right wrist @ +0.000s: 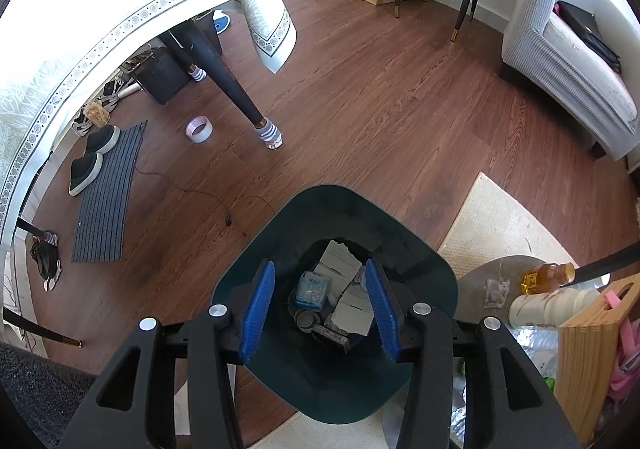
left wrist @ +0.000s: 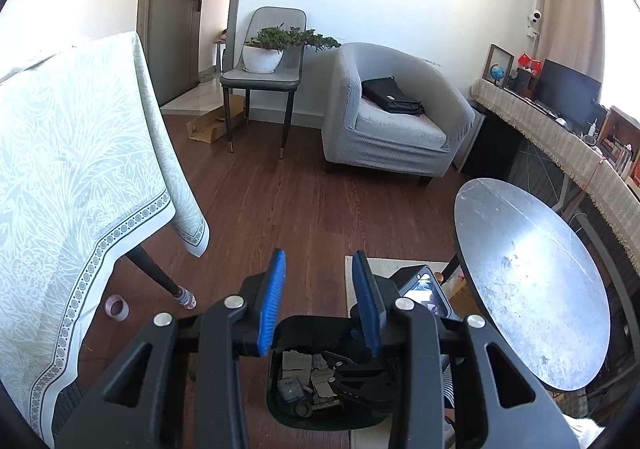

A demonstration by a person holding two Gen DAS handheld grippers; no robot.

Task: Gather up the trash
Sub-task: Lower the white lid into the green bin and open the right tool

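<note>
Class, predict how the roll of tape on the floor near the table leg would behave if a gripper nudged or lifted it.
The roll of tape lies flat on the wood floor, so a nudge would probably slide it rather than roll it. It looks like a hollow ring, likely light. Its smooth outer face may slip between the jaws.

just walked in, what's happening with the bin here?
A person is collecting trash with a handheld tool in each hand. The right tool hangs over the dark trash bin, pads apart with nothing between them. The bin already holds paper scraps, a small blue packet and other bits. The left tool is also near the bin and holds nothing. A roll of tape lies on the floor by the table leg.
</note>
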